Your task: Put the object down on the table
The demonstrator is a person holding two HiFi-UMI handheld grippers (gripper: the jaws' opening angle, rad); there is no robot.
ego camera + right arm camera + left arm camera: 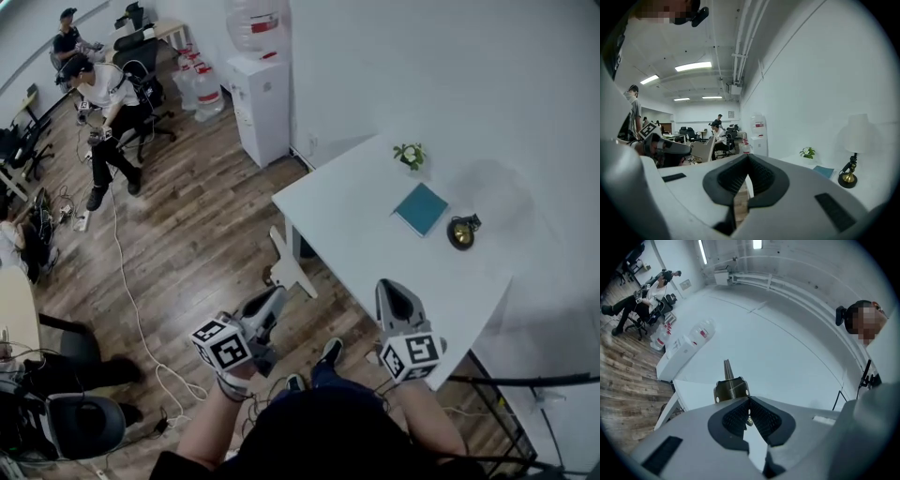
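My left gripper [274,296] hangs over the wooden floor, short of the white table's [352,220] near-left corner. In the left gripper view that gripper [749,400] is shut on a small metal object [731,387] with a threaded stem and a thin spike standing up past the fingertips. The head view does not show the object itself. The white table [696,391] lies just beyond it. My right gripper [390,287] is over the table's near edge. Its jaws [748,157] meet at the tips with nothing between them.
On the table stand a small potted plant [410,155], a teal book [421,208] and a lamp with a brass base [461,232]. A white water dispenser [261,103] stands against the wall. People sit at desks [105,98] far left, and cables [131,300] trail across the floor.
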